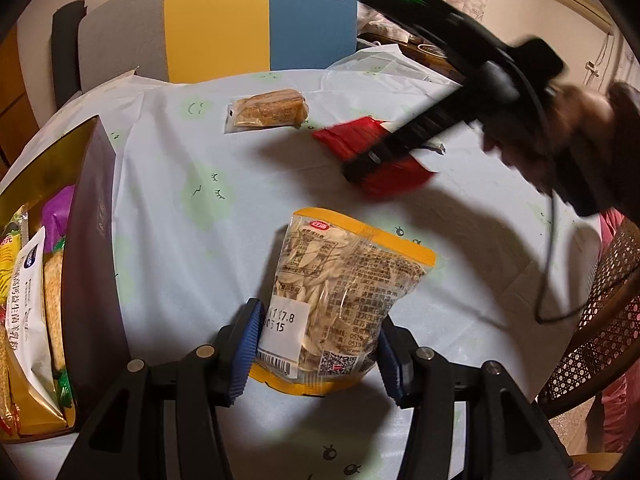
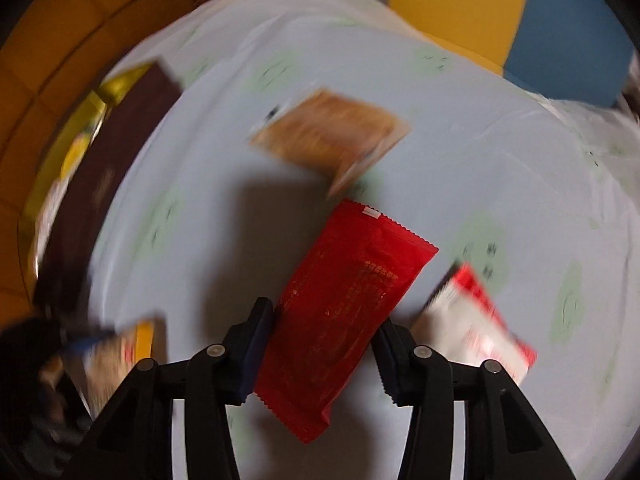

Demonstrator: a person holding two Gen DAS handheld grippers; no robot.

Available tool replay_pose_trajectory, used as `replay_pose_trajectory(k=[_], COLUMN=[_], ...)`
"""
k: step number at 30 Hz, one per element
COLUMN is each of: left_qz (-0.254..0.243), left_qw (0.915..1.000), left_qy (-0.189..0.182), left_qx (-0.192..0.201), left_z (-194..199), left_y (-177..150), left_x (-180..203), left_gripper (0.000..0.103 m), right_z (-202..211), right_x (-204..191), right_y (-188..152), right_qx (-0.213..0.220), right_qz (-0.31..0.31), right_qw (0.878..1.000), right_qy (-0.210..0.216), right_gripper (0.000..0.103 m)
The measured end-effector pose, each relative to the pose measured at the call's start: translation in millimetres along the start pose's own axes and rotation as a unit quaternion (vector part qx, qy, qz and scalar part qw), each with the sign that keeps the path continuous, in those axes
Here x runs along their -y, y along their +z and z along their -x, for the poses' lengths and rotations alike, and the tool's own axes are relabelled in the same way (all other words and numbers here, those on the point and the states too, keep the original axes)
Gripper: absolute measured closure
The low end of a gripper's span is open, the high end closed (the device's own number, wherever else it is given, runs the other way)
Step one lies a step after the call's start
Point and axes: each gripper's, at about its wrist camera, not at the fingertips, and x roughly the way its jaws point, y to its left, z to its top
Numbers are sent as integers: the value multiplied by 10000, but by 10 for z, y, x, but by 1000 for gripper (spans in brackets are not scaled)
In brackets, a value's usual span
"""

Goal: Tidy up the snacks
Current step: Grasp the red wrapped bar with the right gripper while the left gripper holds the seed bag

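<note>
Both fisheye views bend straight lines and fade to a black ring at the corners, under warm, fairly dim indoor light from above. The left wrist view is mostly sharp, though the moving hand (image 1: pixel 560 136) smears, and soft dark shadows fall across the pale table (image 1: pixel 208 168). The right wrist view is streaked with motion blur, worst towards its edges, with the red packet (image 2: pixel 344 312) least blurred.

The seed bag (image 1: pixel 344 300) is clear, glossy, crinkled plastic with a paper label. The red packet (image 2: pixel 340 320) is matt foil-like film with serrated ends. The tabletop (image 1: pixel 200 168) wears a smooth printed plastic sheet. Ribbed blue pads (image 1: pixel 246 344) look rubbery.
</note>
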Motion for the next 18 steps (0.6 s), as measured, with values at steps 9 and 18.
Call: replay_pose_trajectory(k=[9,18], left_qz=[55,63], left_qw=[9998,9996], left_qy=[184,288], left_qx=[-30,-5], left_z=[22,74], left_y=[-24,-109], left_x=[50,64], left_gripper=[49,49], right_z=[-18,14], right_x=[-160,-257], right_y=[-143,-231], right_qx=[331,461], right_qz=[-975,-1013], right_qw=[9946,9911], right_qy=[-129,-732], right_gripper=[13,59])
